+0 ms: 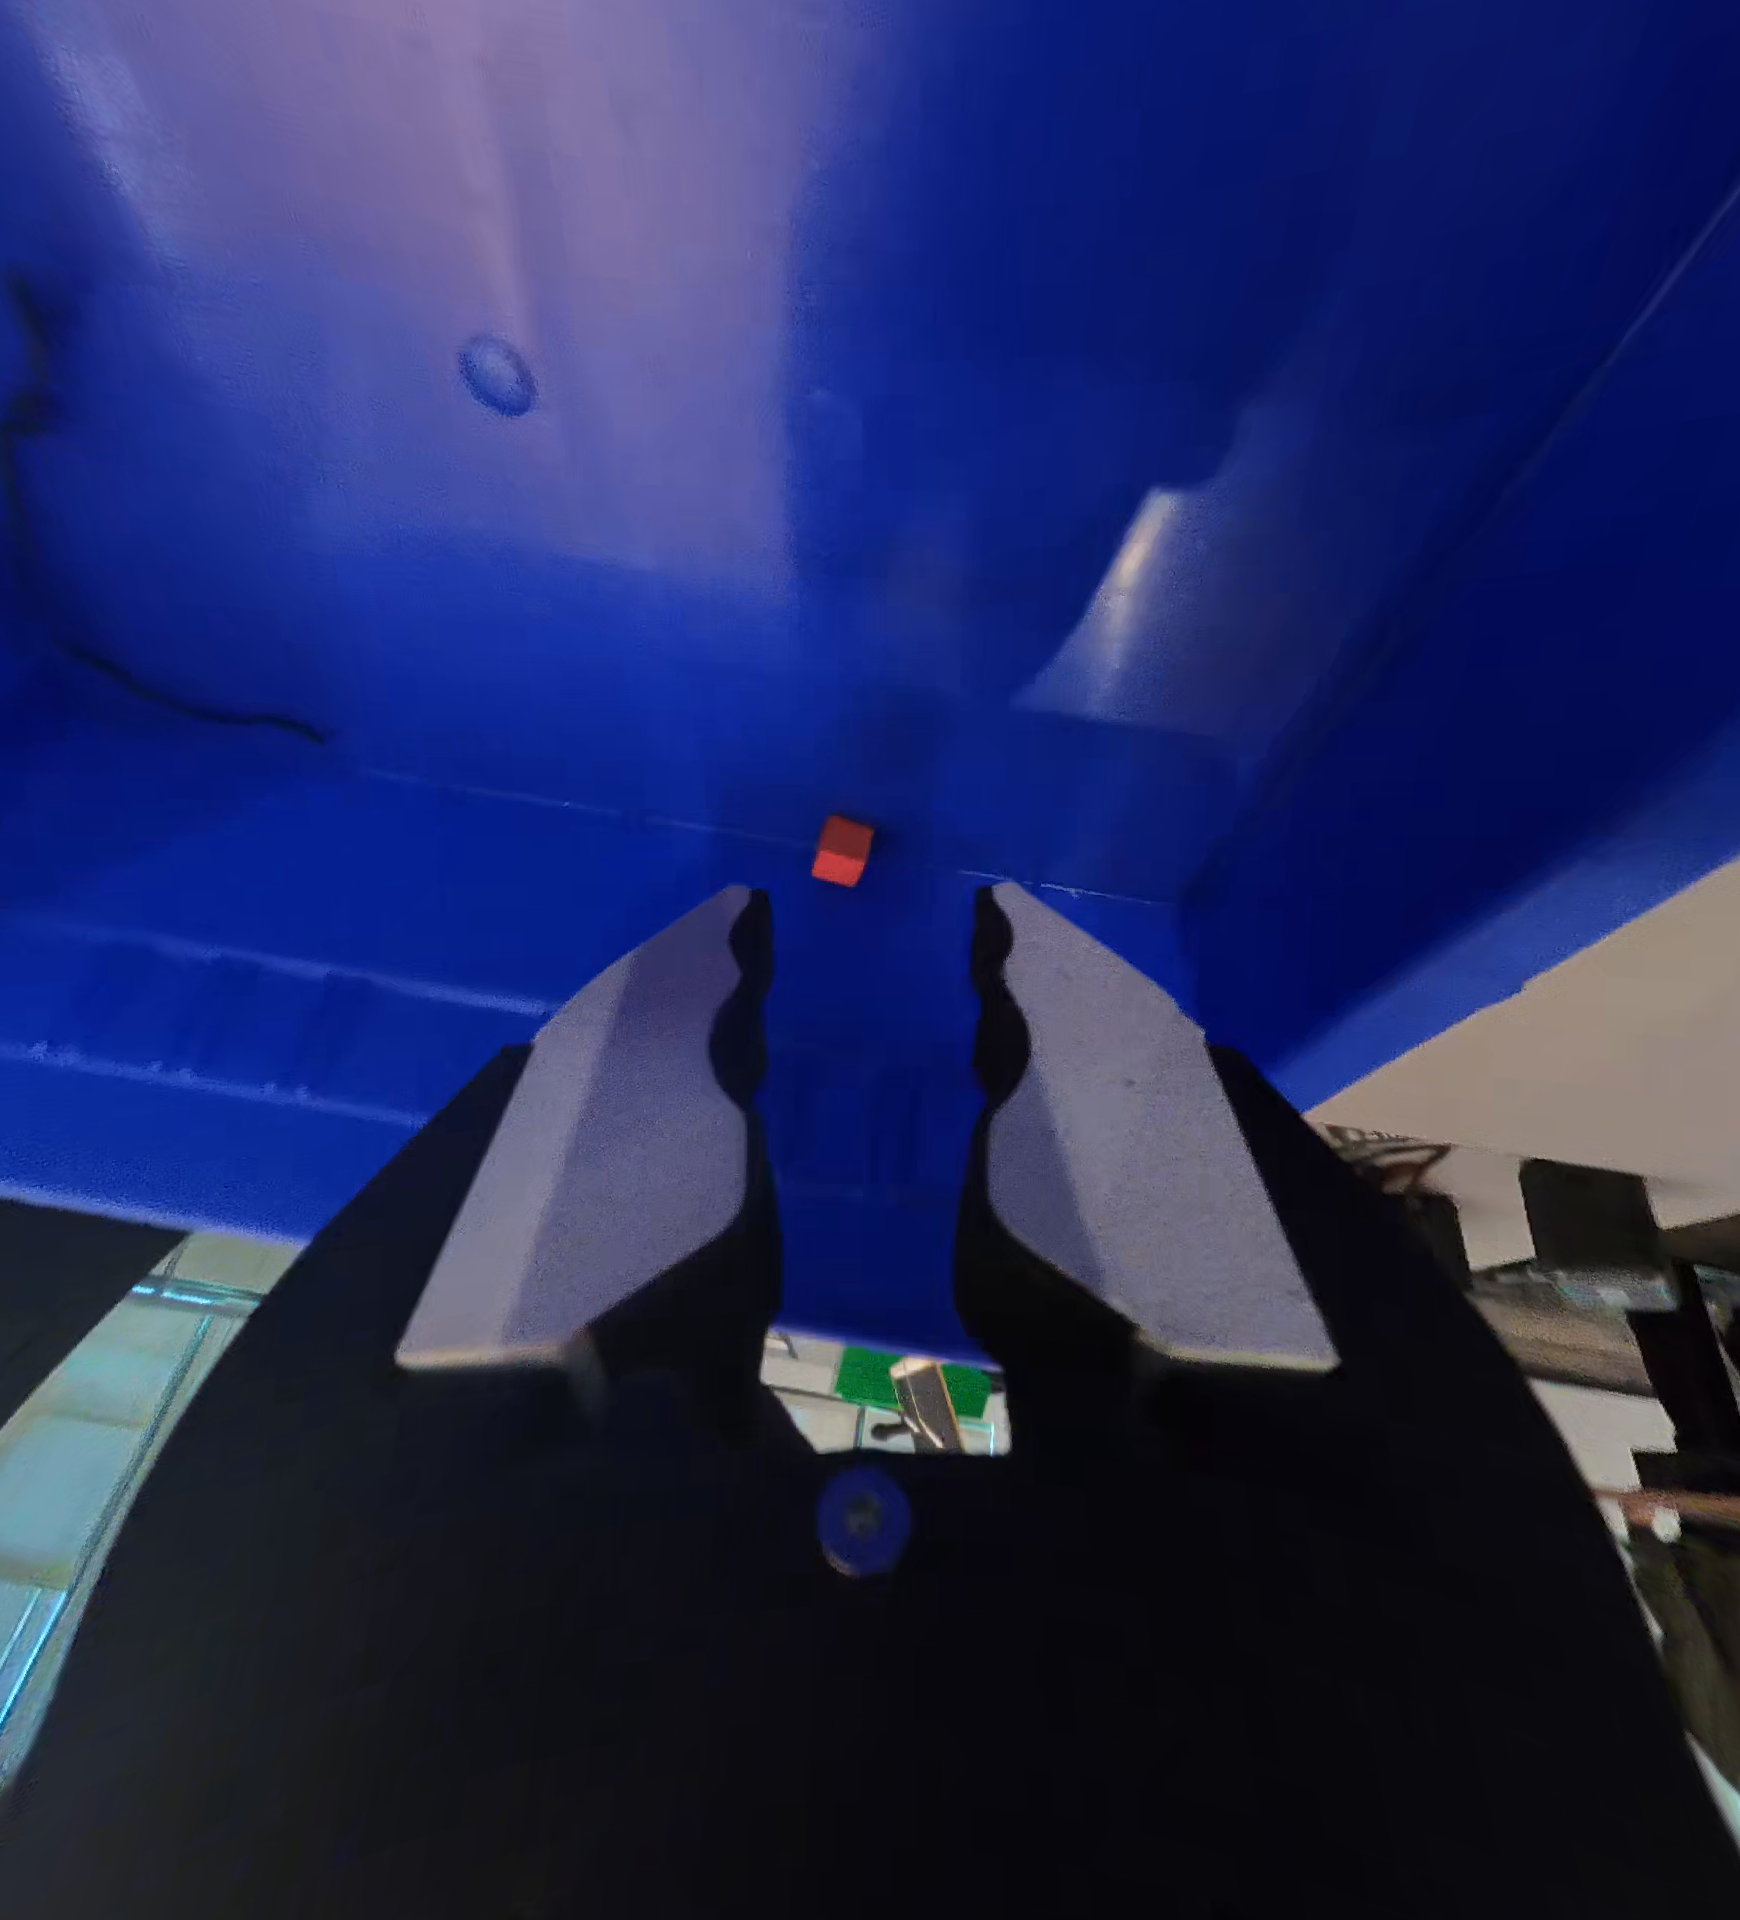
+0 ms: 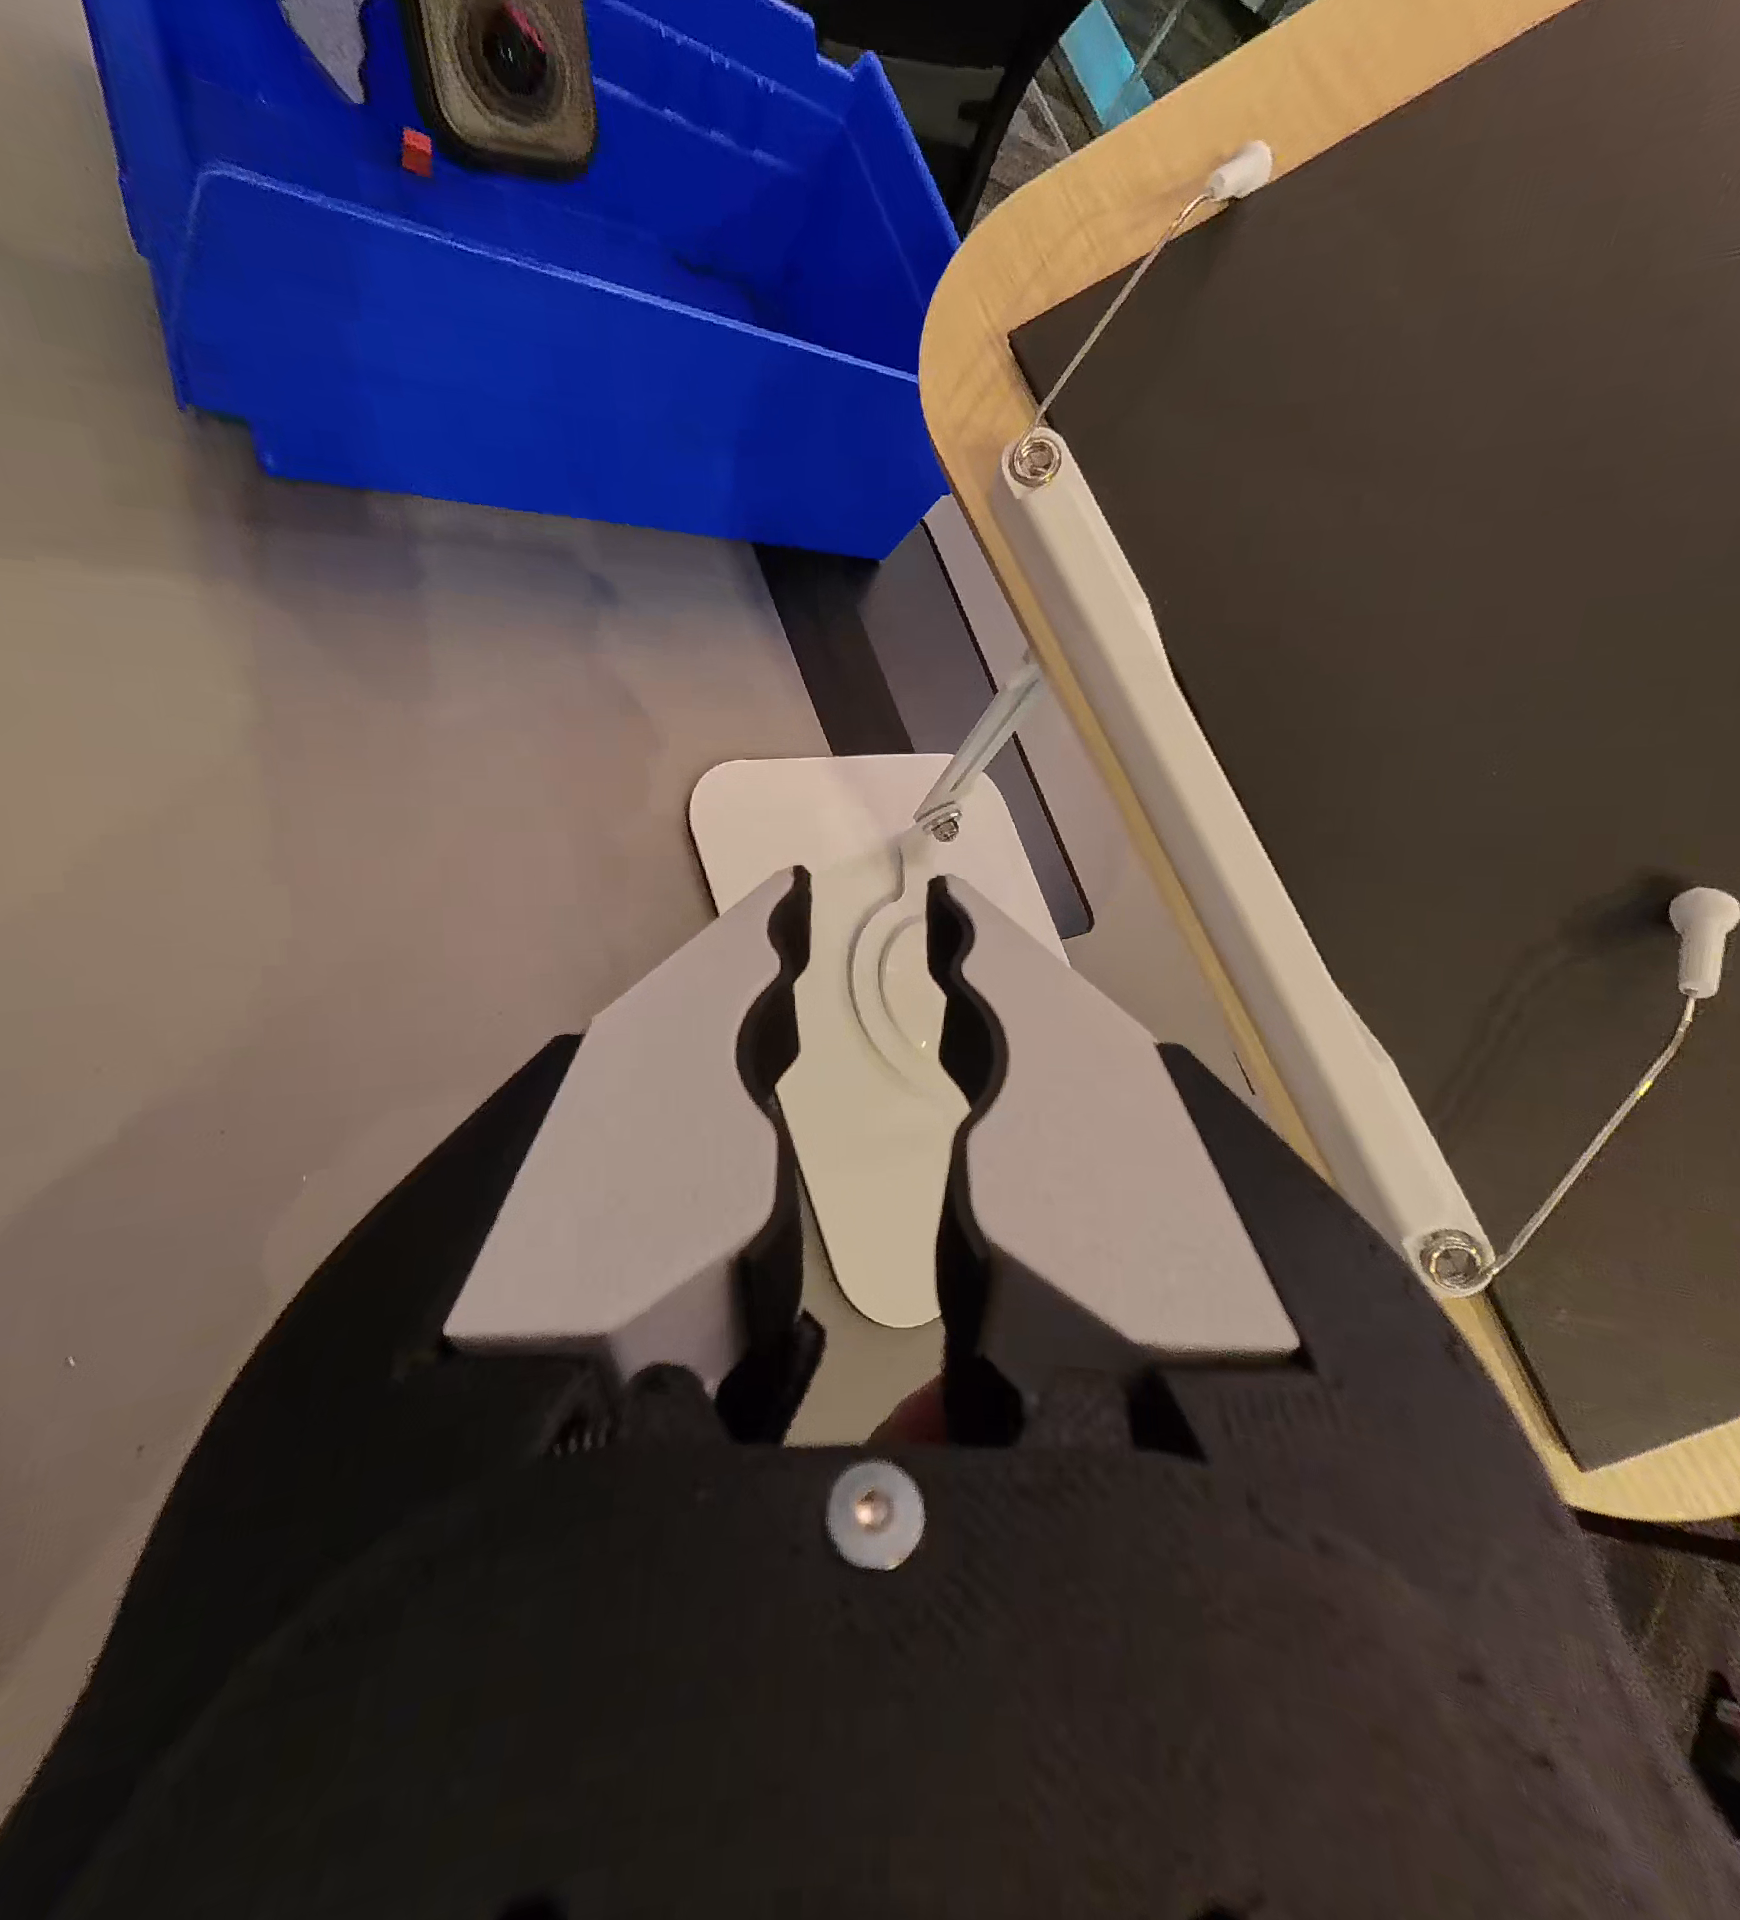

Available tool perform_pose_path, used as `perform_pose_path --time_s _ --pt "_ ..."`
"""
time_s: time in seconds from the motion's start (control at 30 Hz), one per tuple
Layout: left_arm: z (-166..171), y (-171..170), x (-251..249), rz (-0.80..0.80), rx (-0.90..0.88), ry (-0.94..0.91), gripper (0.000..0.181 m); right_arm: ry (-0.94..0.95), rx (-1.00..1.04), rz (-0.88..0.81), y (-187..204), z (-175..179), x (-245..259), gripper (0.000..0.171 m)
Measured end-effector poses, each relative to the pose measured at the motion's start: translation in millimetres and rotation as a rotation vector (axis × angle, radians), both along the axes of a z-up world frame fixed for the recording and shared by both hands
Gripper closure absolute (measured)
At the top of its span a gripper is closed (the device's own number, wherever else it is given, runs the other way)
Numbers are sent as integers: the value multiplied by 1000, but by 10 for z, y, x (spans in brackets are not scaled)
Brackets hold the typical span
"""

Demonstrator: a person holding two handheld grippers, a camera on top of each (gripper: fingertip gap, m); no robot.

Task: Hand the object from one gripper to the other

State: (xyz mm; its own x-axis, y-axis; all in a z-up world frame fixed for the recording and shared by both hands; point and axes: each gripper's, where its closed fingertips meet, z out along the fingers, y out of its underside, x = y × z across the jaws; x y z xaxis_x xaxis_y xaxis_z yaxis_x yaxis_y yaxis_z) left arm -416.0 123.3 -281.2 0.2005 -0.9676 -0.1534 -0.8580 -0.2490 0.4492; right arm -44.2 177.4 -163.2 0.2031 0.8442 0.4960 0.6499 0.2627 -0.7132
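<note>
My left gripper (image 1: 871, 896) points into a blue bin (image 1: 533, 520), its two grey fingers (image 1: 637, 1091) spread apart with nothing between them. A small red cube (image 1: 842, 850) lies on the bin's floor just beyond the fingertips, a little left of the middle of the gap and not touching either finger. From the right wrist view, the same cube (image 2: 415, 151) shows as a red speck inside the bin (image 2: 533, 353), next to the left gripper's camera (image 2: 513, 73).

My right gripper (image 2: 866, 883) hangs over the grey table (image 2: 222, 831), well apart from the bin. Its fingers stand parted and hold nothing. Under them sits a white metal base plate (image 2: 772, 800) of a stand that props up a tilted board (image 2: 1468, 623) with a light wooden border and a dark face.
</note>
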Motion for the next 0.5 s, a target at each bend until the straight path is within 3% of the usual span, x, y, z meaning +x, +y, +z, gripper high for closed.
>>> perform_pose_path --time_s 0.3,0.4,0.5 --pt "-179 -61 -209 -45 -181 180 150 9 8 14 -19 61 45 152" --pt "-196 -55 -317 -48 -207 249 160 7 15 14 -20 78 57 152" --pt "-212 -29 -327 -36 -207 246 181 15 17 10 -7 105 84 152"
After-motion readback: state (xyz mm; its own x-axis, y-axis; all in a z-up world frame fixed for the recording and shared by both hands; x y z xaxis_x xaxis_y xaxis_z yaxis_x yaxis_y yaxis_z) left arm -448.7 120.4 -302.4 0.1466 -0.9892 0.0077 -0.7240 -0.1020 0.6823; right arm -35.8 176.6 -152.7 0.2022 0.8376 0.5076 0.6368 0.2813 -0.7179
